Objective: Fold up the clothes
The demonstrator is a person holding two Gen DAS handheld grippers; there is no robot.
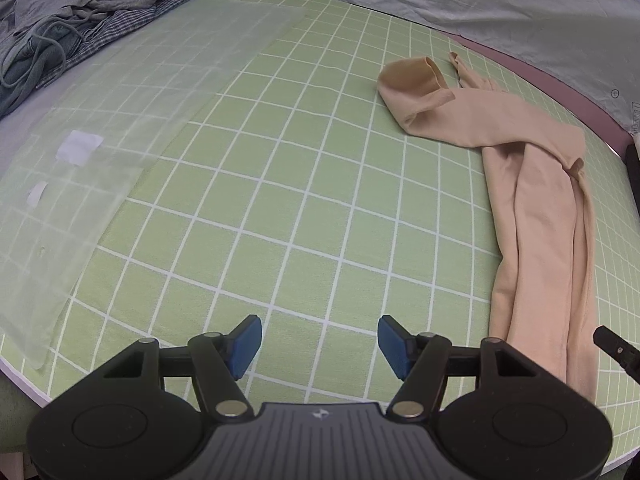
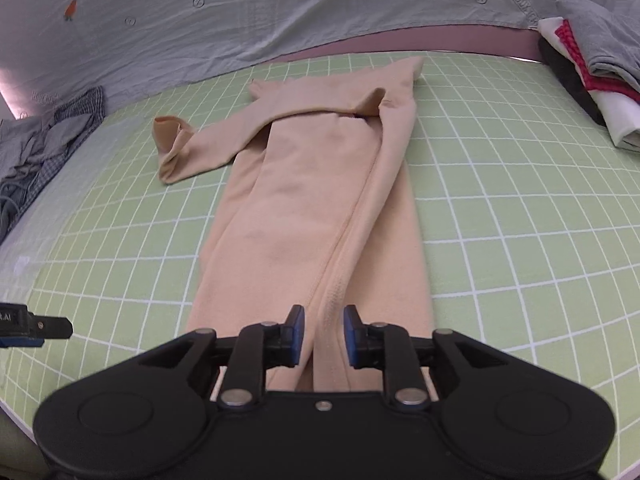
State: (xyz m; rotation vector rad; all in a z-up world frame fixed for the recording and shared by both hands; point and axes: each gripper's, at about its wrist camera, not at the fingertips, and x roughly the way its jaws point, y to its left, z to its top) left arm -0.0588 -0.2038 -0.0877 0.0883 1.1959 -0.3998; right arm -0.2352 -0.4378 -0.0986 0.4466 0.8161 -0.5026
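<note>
Left wrist view shows a green mat (image 1: 280,184) with a white grid spread over the counter, and beyond it a pale grey sheet (image 1: 500,4) printed with carrots, with a pink strip between the two. A translucent plastic sheet (image 1: 132,112) lies on the mat ahead and to the left of the fingers, carrying 2 white patches. Beyond it, far left, sits 1 heap of grey and checked clothes (image 1: 68,12) with a drawstring.

1 pair of beige tights (image 1: 536,216) lies well to the right of the left gripper (image 1: 320,344); 1 leg bends across toward the middle, its open cuff ahead of the fingers. The left gripper's fingers stand wide apart over bare mat, holding nothing.

From the right wrist view, the tights (image 2: 312,200) run straight ahead from the right gripper (image 2: 324,336), the centre seam passing between the 2 blue pads. The right gripper's fingers are spread, parted less widely than the left, 1 on each side of the seam, not closed on the fabric. The bent leg ends ahead and to the left. A folded stack (image 2: 596,64) of grey, white, red and dark garments lies far ahead to the right. The left gripper's tip (image 2: 48,326) shows at the left edge.

The sheet (image 2: 280,12) carries small writing, too blurred to read.
</note>
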